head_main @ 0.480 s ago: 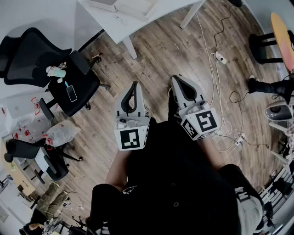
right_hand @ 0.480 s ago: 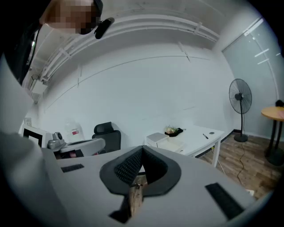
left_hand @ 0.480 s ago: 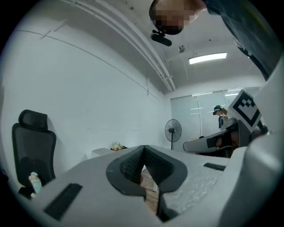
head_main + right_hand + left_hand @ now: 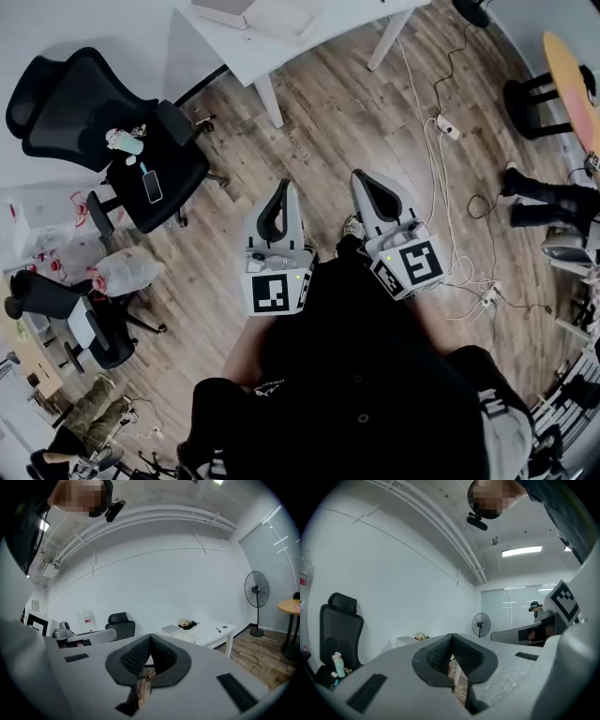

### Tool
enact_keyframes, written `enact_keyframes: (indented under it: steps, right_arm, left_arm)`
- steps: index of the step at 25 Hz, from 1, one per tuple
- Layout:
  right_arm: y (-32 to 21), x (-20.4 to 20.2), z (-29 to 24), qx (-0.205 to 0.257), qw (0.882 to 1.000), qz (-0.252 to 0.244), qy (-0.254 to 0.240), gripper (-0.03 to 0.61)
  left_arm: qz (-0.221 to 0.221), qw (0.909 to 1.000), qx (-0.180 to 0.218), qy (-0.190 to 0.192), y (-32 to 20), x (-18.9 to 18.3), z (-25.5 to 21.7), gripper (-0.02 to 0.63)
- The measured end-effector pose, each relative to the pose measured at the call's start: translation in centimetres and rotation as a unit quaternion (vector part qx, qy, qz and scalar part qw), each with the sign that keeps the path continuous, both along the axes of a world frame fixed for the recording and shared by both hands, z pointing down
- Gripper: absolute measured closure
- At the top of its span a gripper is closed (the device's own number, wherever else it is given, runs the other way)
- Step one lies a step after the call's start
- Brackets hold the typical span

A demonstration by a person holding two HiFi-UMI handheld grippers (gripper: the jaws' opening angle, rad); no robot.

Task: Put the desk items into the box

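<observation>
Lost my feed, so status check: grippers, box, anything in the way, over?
Left gripper, right gripper: shut, empty, over wood floor. Box on white desk ahead, untouched. Cables on floor, right side.

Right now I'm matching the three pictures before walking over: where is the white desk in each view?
Head view: white desk at the top edge, centre.
Left gripper view: desk small and far, left of centre.
Right gripper view: desk right of centre.
Shared landmark: black office chair, apparently the same one, left of the desk in each.

White table, box, possibly flowers
</observation>
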State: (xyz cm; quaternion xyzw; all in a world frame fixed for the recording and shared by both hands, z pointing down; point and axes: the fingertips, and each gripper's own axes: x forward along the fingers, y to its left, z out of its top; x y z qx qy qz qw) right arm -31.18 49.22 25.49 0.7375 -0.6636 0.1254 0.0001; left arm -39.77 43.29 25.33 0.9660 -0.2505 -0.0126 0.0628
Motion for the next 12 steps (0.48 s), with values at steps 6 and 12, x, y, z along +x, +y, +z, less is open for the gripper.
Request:
enact_keyframes:
  steps: [6,12]
  right_arm:
    - [3.9,3.0,0.2,-0.001,1.000,0.004,-0.011,0.580]
    - [6.7,7.3,0.2,0.017,0.999,0.012,-0.032,0.580]
  left_arm:
    - [0.016,0.9999,0.001,0.001,4.1,3.4,-0.7,0.606]
    - [0.038,0.9991,0.008,0.017,7.8,7.1,-1.3,0.606]
